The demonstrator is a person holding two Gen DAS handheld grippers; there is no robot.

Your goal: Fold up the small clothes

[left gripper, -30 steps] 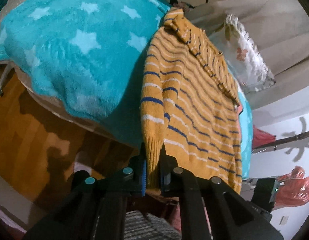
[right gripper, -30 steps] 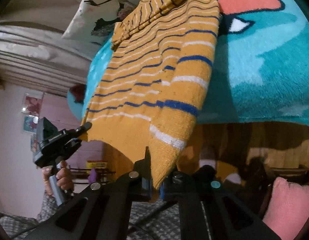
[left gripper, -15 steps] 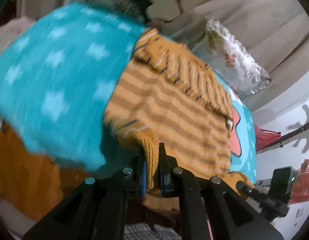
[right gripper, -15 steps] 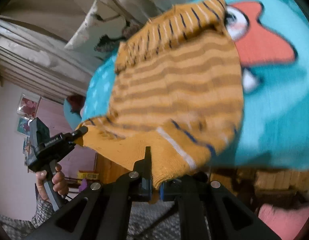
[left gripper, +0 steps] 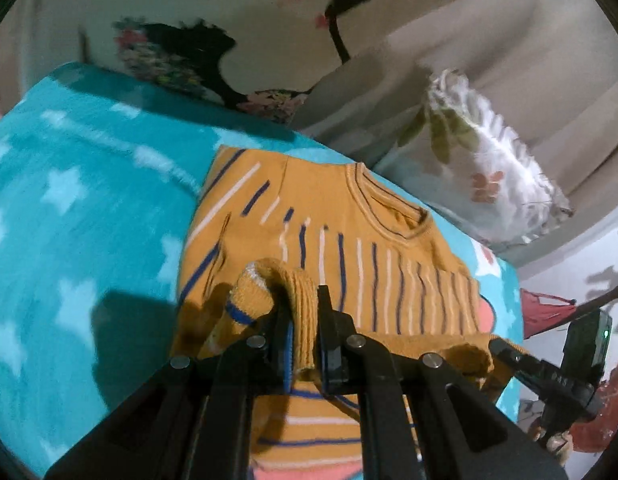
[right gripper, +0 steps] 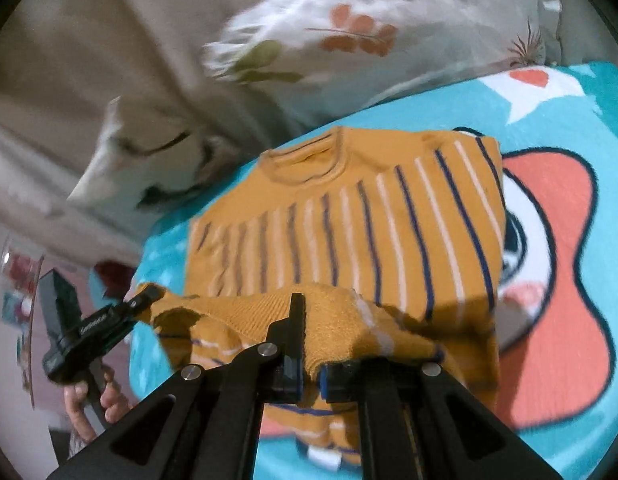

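Mustard knit with navy and white stripes, that's the sweater (left gripper: 349, 248), and it's lying on the teal star blanket (left gripper: 69, 240) on the bed, neckline toward the pillows. The bottom hem is lifted and doubled up over the body of the sweater. The left gripper (left gripper: 303, 344) has its jaws clamped on one hem corner, the ribbed edge squeezed right between them. The right gripper (right gripper: 309, 360) is doing the same at the other corner, jaws pinched on a wad of the knit.

My take on doing this fold well: carry both corners forward at the same pace and the same height so the hem lands parallel to the shoulders, not skewed. Keep a bit of tension between the two corners, since the hem sags in the middle in the right wrist view. Lay it down just short of the collar (right gripper: 305, 160), then let go only once the cloth rests flat. Knit this thick tends to spring back, so I'd press lightly before opening.

Count of what's visible:
- one sweater
- two grippers
- one blanket, with a big cartoon face printed on it
- two pillows: one with a black drawing (left gripper: 269, 40), one floral with frilly edges (left gripper: 481, 184)
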